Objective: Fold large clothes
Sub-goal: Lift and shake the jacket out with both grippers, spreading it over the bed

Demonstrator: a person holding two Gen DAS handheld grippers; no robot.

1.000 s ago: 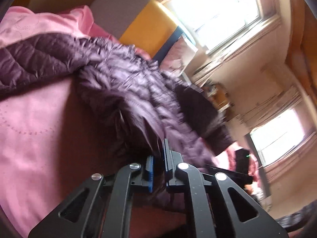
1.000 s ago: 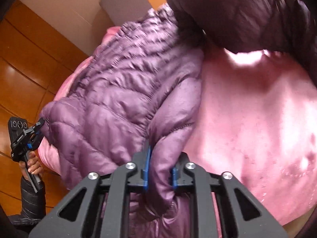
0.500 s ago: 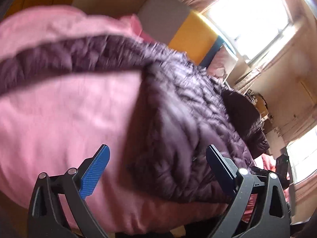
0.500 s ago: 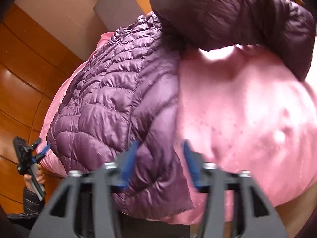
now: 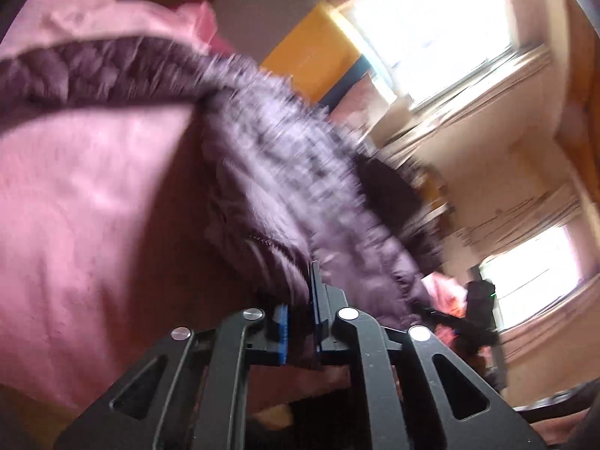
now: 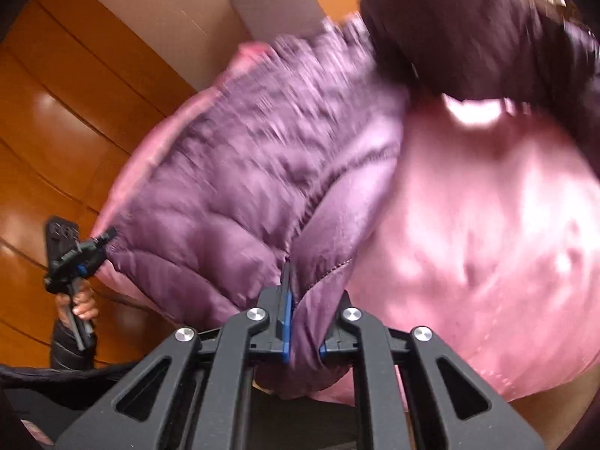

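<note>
Between right gripper (image 6: 303,322) pads: jacket (image 6: 243,187) hem.

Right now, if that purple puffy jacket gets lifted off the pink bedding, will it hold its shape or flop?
The purple jacket will probably flop: it bunches where the right gripper pinches it. Its puffy quilting suggests it is light for its bulk. The shiny fabric may slip.

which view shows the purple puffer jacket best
The right wrist view: the purple puffer jacket spreads lit across the pink bedding. The left wrist view shows it darker, backlit and more blurred.
</note>
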